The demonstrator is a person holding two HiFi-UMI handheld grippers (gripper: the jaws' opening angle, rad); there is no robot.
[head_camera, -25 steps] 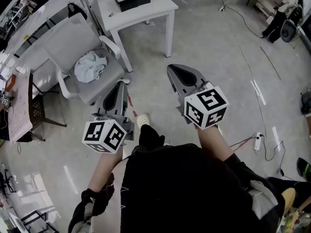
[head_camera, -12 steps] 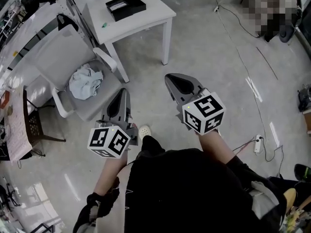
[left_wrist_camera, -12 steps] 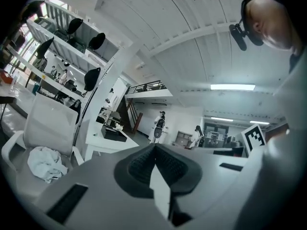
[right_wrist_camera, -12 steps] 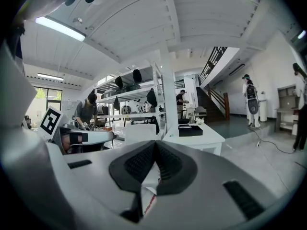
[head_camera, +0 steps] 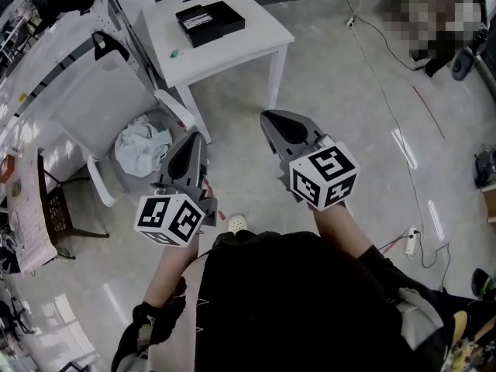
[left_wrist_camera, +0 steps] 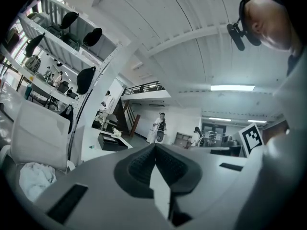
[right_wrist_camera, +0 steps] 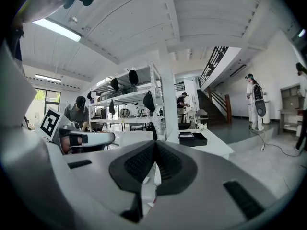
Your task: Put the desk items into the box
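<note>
Table with the black box has drawn nearer as I approach, left gripper and right gripper both closed on nothing, so packing hasn't started.

An open lab or workshop hall: polished concrete floor with trailing cables, tall white shelving racks, a staircase to a mezzanine, a white work surface.

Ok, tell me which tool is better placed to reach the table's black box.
Probably the right tool: only floor lies between it and the table with the black box. The left tool has the chair ahead. Both are shut.
</note>
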